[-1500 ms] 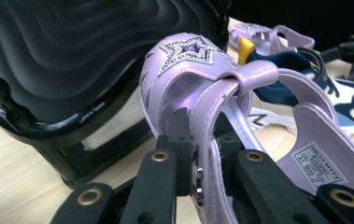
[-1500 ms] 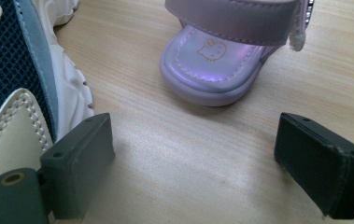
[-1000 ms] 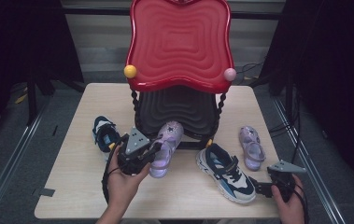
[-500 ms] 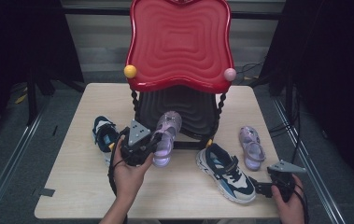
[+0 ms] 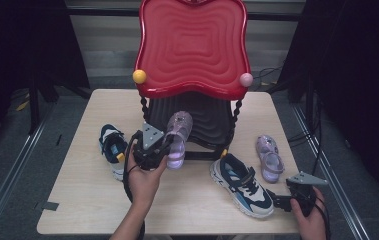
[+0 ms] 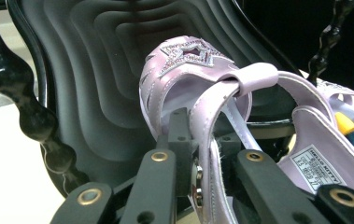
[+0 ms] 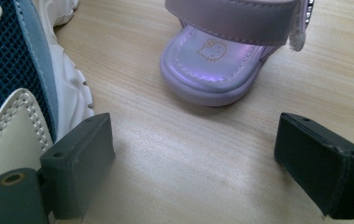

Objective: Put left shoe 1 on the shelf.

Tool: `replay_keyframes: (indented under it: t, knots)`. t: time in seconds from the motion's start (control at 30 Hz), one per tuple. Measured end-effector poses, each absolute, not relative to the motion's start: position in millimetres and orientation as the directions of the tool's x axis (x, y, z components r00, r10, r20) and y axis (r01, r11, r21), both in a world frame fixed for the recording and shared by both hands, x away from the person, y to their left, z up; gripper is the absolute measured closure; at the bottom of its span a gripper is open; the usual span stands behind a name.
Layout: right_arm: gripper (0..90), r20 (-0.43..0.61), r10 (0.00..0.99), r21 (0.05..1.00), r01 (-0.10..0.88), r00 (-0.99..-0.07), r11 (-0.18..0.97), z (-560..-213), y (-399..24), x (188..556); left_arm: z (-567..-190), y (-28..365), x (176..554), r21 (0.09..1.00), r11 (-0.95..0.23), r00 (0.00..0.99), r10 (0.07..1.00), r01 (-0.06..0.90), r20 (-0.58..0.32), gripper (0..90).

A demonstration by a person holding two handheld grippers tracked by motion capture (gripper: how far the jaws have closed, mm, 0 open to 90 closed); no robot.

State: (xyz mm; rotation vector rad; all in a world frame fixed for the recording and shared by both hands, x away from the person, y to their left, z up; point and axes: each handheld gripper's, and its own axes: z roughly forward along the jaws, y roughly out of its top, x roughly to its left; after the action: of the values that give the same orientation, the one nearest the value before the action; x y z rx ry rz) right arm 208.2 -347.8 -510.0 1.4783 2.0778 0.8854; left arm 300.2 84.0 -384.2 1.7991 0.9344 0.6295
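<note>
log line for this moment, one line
left gripper: shut on lilac sandal strap, lifted before black shelf | right gripper: open, low over table | second sandal: on table

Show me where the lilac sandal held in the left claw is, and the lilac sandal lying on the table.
Lilac sandal in the left claw point(image 5: 178, 131): high view, on its toe.
Lilac sandal on the table point(image 5: 269, 158): high view, on its middle.

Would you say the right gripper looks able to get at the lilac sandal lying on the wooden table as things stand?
Probably yes. The right gripper has its jaws wide open with nothing between them, and bare wooden table lies between it and the lilac sandal. The white and navy trainer sits off to one side, not across the way.
</note>
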Motion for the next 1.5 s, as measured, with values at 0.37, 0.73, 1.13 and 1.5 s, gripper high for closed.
replay_keyframes:
  t: [0.37, 0.73, 1.13, 1.5]
  knots:
    - [11.2, 0.013, 0.944, 0.714, 0.664, -0.331, 0.223, -509.9, -347.8, 208.0, -384.2, 77.4, 313.0, 0.933, -0.207, 0.53, 0.848, 0.294, 0.021, 81.9]
    - [11.2, 0.012, 0.943, 0.714, 0.663, -0.331, 0.224, -510.0, -347.8, 208.1, -385.0, 66.7, 324.5, 0.945, -0.174, 0.486, 0.874, 0.278, 0.018, 81.7]
    - [11.2, 0.013, 0.943, 0.715, 0.662, -0.333, 0.224, -510.0, -347.8, 208.2, -388.7, 58.1, 338.8, 0.957, -0.137, 0.444, 0.896, 0.254, 0.01, 81.6]
    - [11.2, 0.013, 0.943, 0.715, 0.662, -0.332, 0.224, -510.0, -347.8, 208.1, -386.3, 47.8, 352.2, 0.967, -0.128, 0.394, 0.918, 0.219, 0.032, 81.6]
